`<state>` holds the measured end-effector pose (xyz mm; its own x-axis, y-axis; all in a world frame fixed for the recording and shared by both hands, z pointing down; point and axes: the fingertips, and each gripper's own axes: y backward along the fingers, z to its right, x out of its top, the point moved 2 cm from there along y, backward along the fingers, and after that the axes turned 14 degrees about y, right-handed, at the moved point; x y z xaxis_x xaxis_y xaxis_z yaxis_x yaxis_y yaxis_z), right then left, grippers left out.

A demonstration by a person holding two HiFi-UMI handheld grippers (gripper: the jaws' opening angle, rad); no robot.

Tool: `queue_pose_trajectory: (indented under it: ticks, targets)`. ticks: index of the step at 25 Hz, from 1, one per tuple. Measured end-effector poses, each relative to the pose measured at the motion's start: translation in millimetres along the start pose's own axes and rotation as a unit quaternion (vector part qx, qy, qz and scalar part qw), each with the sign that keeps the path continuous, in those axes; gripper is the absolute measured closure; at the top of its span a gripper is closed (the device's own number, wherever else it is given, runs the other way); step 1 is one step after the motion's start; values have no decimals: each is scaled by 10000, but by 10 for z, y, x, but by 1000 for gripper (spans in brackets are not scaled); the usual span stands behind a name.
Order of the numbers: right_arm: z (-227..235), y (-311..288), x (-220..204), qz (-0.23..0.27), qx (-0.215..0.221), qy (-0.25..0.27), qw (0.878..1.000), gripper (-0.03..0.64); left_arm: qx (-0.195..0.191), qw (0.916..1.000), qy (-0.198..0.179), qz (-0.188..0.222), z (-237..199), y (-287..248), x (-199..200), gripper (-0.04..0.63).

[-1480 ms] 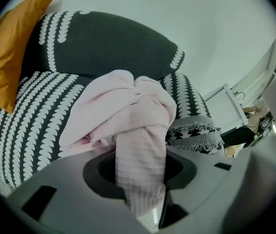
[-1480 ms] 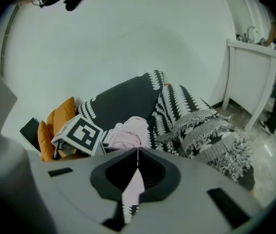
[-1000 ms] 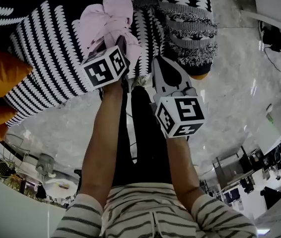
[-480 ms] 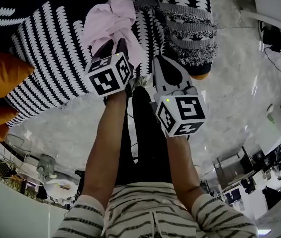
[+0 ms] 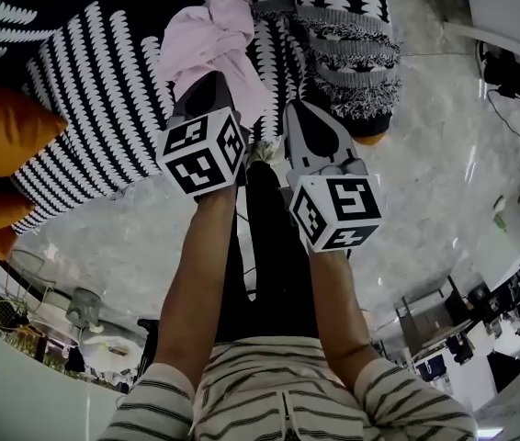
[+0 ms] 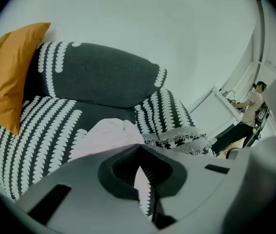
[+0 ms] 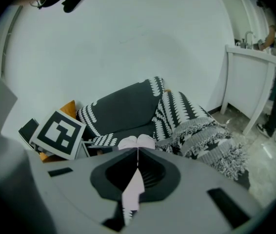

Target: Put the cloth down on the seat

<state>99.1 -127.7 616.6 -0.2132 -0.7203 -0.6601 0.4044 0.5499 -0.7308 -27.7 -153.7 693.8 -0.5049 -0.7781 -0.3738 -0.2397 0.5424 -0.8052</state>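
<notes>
Head view, steeply down over both forearms: finds the pink cloth [image 5: 209, 35] bunched on the seat [image 5: 95, 90] of a black-and-white patterned chair, toward its right side, just beside a fringed throw [image 5: 352, 58] draped over the arm. Looks set down, so the task reads as done or all but done.

Left claw [image 5: 207, 83] closed, tip at the cloth's near edge. Seen along its own jaws, no fabric pinched, only pink showing beyond the slit. Probably poised there to draw clear without dragging the cloth.

Right claw [image 5: 295, 116] likewise closed and empty, held to the right near the seat's front, taking no part.

Orange cushion [image 5: 3, 127] wedged at the seat's left. Pale marbled floor [image 5: 444, 182] below, bare white wall [image 7: 128, 38] behind, white worktop [image 7: 247, 52] far right with a person [image 6: 252, 99] at it.
</notes>
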Motion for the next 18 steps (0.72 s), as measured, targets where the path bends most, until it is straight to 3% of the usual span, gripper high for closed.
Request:
queue_pose_trajectory:
  ticks: [18]
  targets:
    - [-437,613,678,748,-1,504,9959,604,-630,9912,-509,1050,487,1140,541,592]
